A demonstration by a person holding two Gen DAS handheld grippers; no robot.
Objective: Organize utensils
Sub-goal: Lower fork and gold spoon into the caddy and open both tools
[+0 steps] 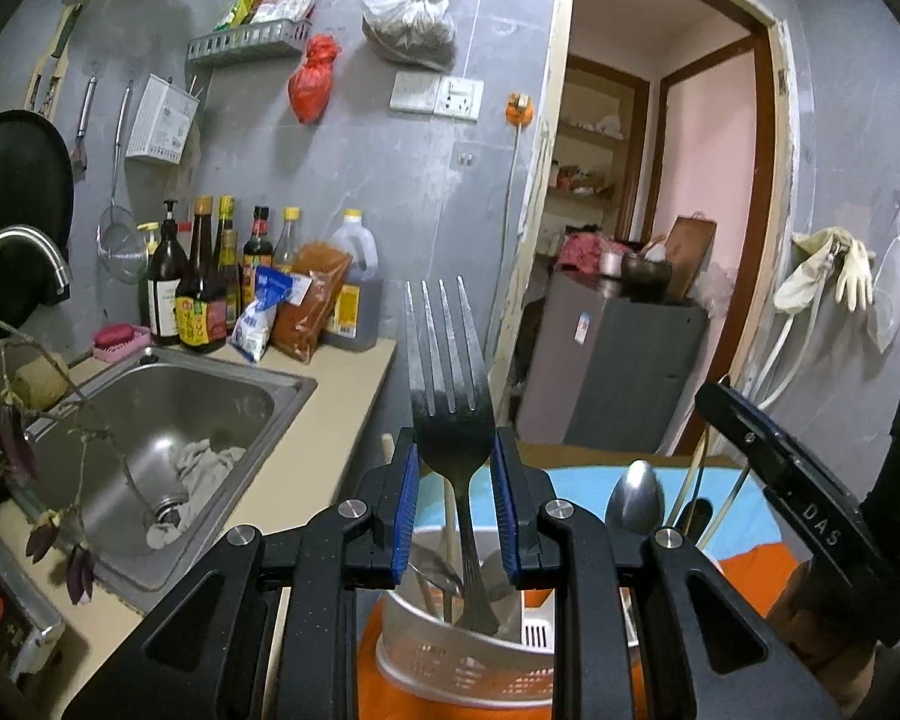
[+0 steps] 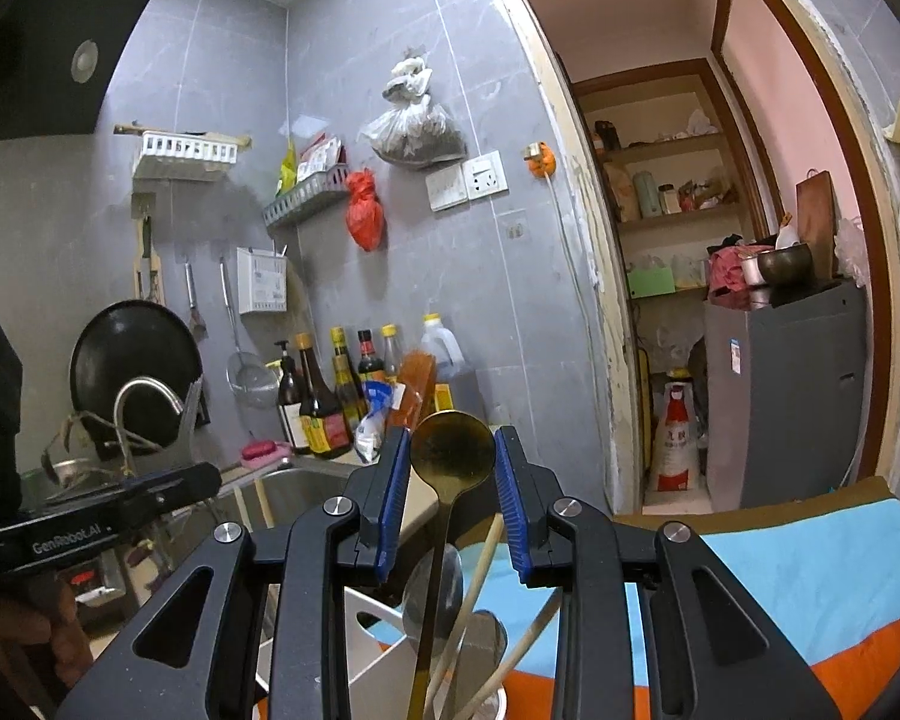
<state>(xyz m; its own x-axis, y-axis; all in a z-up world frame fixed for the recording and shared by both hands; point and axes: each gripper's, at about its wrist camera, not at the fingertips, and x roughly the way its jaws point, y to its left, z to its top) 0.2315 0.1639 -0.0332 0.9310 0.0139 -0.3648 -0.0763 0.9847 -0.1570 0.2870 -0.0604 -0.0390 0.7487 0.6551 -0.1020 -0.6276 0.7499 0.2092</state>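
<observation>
Your left gripper [image 1: 455, 468] sits at the lower centre of the left wrist view, its blue pads pressed on the neck of a dark metal fork [image 1: 450, 396]. The fork stands upright, 4 tines up, and its handle runs down into the perforated grey utensil holder [image 1: 450, 666] at the bottom of the frame. A steel spoon [image 1: 635, 501] stands bowl-up in the same holder, just right of the gripper, and pale chopsticks [image 1: 699, 495] lean out beyond it. The holder rests on an orange and blue cloth [image 1: 744, 504].

Your right gripper [image 2: 450, 468] sits at the lower centre of the right wrist view. A gold spoon [image 2: 452, 456] stands between its blue pads, bowl upward, with the bowl's edges meeting both pads; its thin handle drops to the bottom of the frame. Behind the handle you have a second steel spoon [image 2: 444, 588] and chopsticks [image 2: 480, 570] standing in a container whose rim is mostly hidden.

At the left of the left wrist view lies the steel sink [image 1: 168, 420] set in the pale desk [image 1: 330, 420], with a rag by the drain. Sauce bottles [image 1: 210, 282] line the wall behind it.
</observation>
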